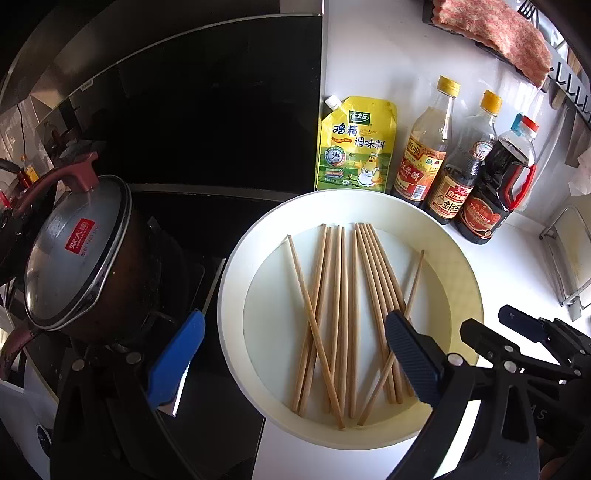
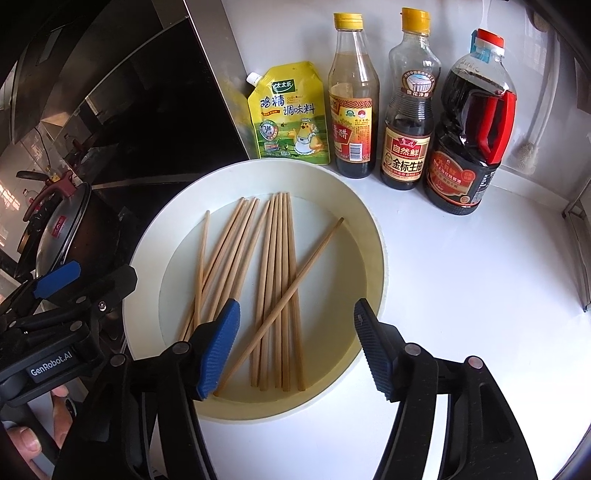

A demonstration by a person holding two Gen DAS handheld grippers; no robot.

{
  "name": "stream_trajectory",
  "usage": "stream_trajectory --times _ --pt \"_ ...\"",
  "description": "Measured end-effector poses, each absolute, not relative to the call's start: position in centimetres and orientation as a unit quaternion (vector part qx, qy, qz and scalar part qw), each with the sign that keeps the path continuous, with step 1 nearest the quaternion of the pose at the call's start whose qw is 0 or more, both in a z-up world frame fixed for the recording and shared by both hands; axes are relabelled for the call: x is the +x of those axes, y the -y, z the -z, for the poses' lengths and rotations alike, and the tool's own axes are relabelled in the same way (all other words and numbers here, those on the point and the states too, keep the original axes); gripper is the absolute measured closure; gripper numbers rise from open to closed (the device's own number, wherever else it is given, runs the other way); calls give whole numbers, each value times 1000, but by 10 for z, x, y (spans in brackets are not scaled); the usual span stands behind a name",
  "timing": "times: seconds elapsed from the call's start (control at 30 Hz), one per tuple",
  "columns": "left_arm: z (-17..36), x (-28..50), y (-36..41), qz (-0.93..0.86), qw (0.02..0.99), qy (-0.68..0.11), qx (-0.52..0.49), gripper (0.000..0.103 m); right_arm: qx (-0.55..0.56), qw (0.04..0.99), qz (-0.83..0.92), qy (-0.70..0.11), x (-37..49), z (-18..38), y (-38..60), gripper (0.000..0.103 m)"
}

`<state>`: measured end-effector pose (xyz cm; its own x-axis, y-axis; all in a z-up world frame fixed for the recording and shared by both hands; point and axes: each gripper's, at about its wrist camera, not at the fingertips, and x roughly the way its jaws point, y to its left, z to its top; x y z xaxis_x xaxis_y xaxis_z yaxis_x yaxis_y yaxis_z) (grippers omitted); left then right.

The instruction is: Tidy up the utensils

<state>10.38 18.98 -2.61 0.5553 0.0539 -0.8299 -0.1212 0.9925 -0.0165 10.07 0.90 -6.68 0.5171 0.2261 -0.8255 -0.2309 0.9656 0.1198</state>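
Several wooden chopsticks (image 1: 341, 314) lie loosely in a shallow white round dish (image 1: 236, 280) on the white counter; they also show in the right wrist view (image 2: 275, 280), in the same dish (image 2: 369, 229). My left gripper (image 1: 295, 362) is open and empty, hovering over the dish's near edge, its right finger above the chopstick ends. My right gripper (image 2: 295, 350) is open and empty, just above the near ends of the chopsticks. The right gripper shows at the lower right of the left wrist view (image 1: 517, 332).
A yellow seasoning pouch (image 2: 288, 118) and three sauce bottles (image 2: 406, 110) stand behind the dish against the wall. A lidded dark pot (image 1: 81, 254) sits on the stove to the left. A metal rack (image 1: 569, 258) stands at the right. A reddish cloth (image 1: 495, 33) hangs above.
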Motion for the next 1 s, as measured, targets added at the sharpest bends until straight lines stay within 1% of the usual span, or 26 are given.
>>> stream_trajectory --times 1.0 --pt "29 105 -186 -48 884 -465 -19 7 -10 869 -124 -479 102 71 -11 41"
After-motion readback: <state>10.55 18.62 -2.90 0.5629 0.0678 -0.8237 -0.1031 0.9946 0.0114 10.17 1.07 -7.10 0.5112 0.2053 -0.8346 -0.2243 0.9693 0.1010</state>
